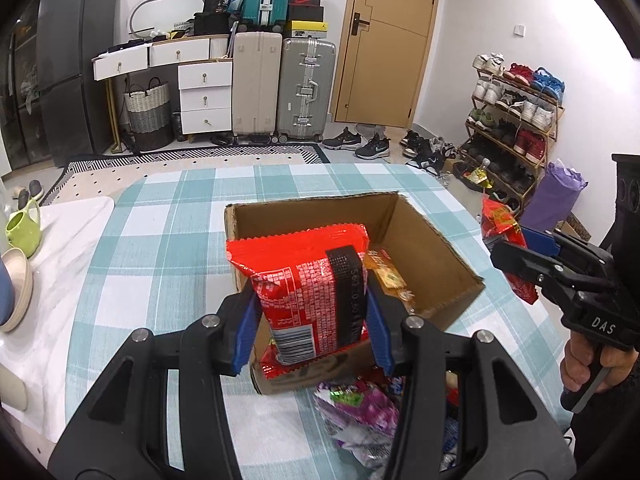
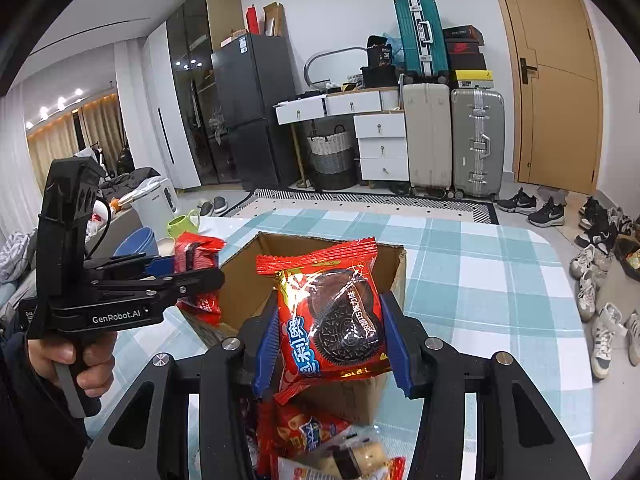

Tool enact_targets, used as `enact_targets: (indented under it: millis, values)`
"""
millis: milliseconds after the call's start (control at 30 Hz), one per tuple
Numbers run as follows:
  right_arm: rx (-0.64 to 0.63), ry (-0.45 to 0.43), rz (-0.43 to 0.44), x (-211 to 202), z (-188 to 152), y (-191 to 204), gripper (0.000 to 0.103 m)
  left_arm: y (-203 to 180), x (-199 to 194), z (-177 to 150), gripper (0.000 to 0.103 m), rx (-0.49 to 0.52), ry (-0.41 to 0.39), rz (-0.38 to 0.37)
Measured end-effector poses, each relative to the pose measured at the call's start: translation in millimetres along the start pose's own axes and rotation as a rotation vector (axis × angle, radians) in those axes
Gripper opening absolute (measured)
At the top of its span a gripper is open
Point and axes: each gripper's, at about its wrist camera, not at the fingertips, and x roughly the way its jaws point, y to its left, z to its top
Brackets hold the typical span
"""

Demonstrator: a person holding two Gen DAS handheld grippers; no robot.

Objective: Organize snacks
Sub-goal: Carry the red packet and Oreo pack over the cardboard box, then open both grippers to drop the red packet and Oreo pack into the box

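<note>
An open cardboard box (image 1: pixel 432 248) stands on the checked tablecloth; it also shows in the right wrist view (image 2: pixel 240 280). My left gripper (image 1: pixel 310 312) is shut on a red snack packet (image 1: pixel 304 280), held upright over the box's near edge. In the right wrist view the left gripper (image 2: pixel 192 270) shows at left with that packet (image 2: pixel 198 252). My right gripper (image 2: pixel 330 336) is shut on a red Oreo packet (image 2: pixel 336 312), held above the box's near side. In the left wrist view the right gripper (image 1: pixel 508 258) shows at right with its packet (image 1: pixel 500 224). An orange snack (image 1: pixel 390 276) lies inside the box.
Loose snack packets lie on the table in front of the box (image 1: pixel 360 408) (image 2: pixel 320 436). A green mug (image 1: pixel 22 228) and bowls (image 1: pixel 18 292) stand on the white cloth at left. Suitcases, drawers and a shoe rack (image 1: pixel 516 120) stand beyond the table.
</note>
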Motion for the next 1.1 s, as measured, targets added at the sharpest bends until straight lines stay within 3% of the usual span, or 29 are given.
enact_targets:
  millis: [800,1100]
  values:
    - [0.004,0.063,-0.002,61.0,6.5,-4.7,0.048,-0.3,98.6,11.0,0.044,0.017,0.076,0.046]
    - [0.006,0.058,0.003,67.2,10.3,-3.7,0.048,-7.1,109.3,8.4,0.044,0.044,0.08,0.067]
